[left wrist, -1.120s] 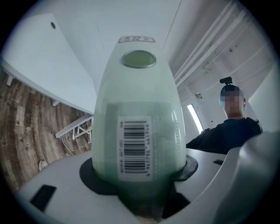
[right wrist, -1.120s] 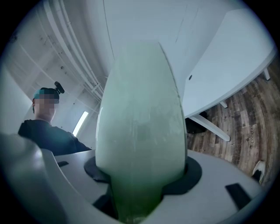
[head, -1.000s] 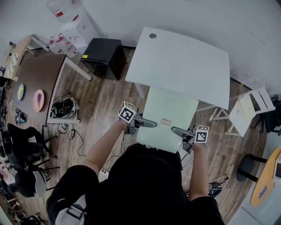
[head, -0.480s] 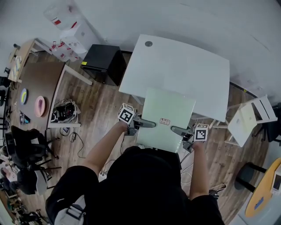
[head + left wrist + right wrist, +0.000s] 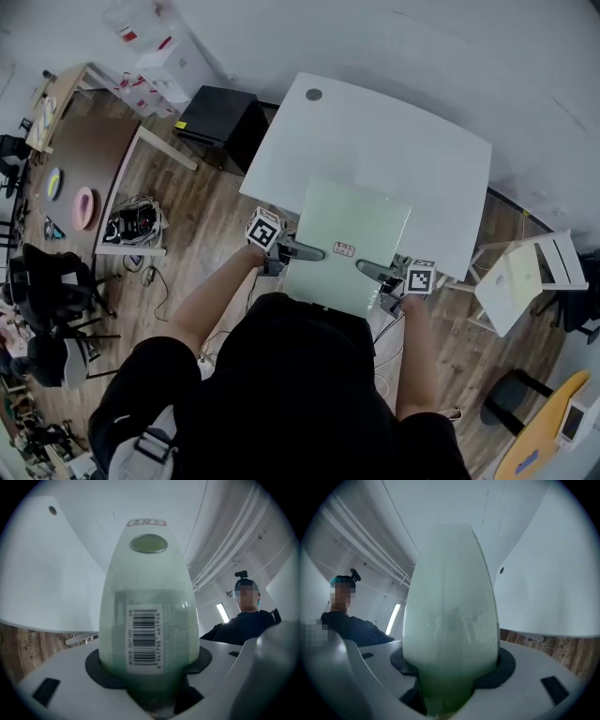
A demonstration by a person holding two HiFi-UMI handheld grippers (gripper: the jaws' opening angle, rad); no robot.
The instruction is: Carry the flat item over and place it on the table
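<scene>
The pale green flat board (image 5: 349, 225) is held level, its far half over the near edge of the white surface (image 5: 394, 141) (contact cannot be told). The left gripper (image 5: 305, 251) pinches its left edge and the right gripper (image 5: 373, 272) its right edge. A barcode label (image 5: 144, 637) sits at the left grip.

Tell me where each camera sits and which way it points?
Head view: on the person's head, looking steeply down at the green board and white table; torso, arms, left gripper and right gripper show.
Left gripper view: rides that gripper, looks along the clamped board; its jaws and the person's upper body show.
Right gripper view: the same from the opposite edge.
Shared: both gripper views catch board, table, person.
</scene>
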